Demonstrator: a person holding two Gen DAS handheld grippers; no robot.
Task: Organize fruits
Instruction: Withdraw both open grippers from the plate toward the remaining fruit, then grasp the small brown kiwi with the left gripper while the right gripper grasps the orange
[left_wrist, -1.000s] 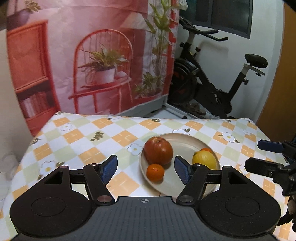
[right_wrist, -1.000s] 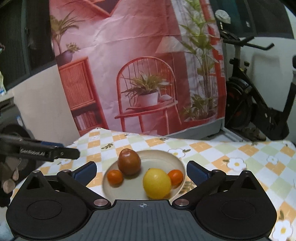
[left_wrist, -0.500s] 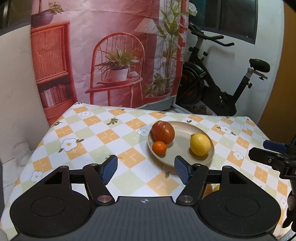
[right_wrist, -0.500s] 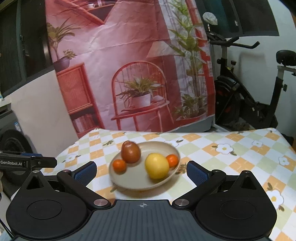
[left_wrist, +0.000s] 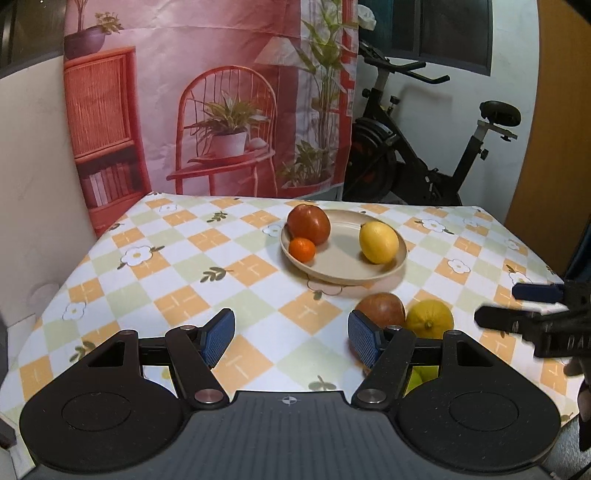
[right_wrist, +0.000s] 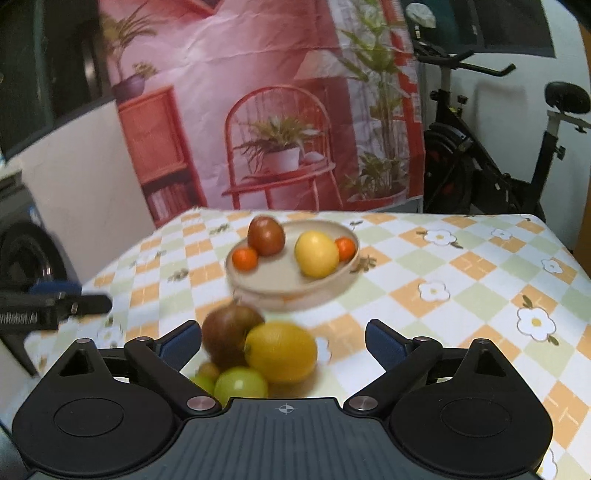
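A beige plate (left_wrist: 332, 280) on the checked tablecloth holds a red apple (left_wrist: 308, 224), a small orange (left_wrist: 302, 249) and a lemon (left_wrist: 378, 242). The right wrist view shows a second orange (right_wrist: 345, 248) behind the lemon. Nearer me lie a brownish apple (right_wrist: 229, 332), a yellow fruit (right_wrist: 280, 350) and green fruits (right_wrist: 240, 384). My right gripper (right_wrist: 284, 339) is open with its jaws closing. The apple and yellow fruit sit between them untouched. My left gripper (left_wrist: 291, 332) stands open over bare cloth, and the brownish apple (left_wrist: 380, 308) is just past its right finger.
The table (left_wrist: 177, 302) ends at a printed red backdrop (left_wrist: 229, 110). An exercise bike (left_wrist: 424, 158) stands behind on the right. The right gripper's fingers (left_wrist: 498, 319) show at the right edge of the left wrist view. The left gripper's fingers (right_wrist: 74, 299) show at the left edge of the right wrist view.
Both grippers have drawn back from the plate toward the table's near side. The loose fruits near me have come into view. The right jaws have narrowed a little.
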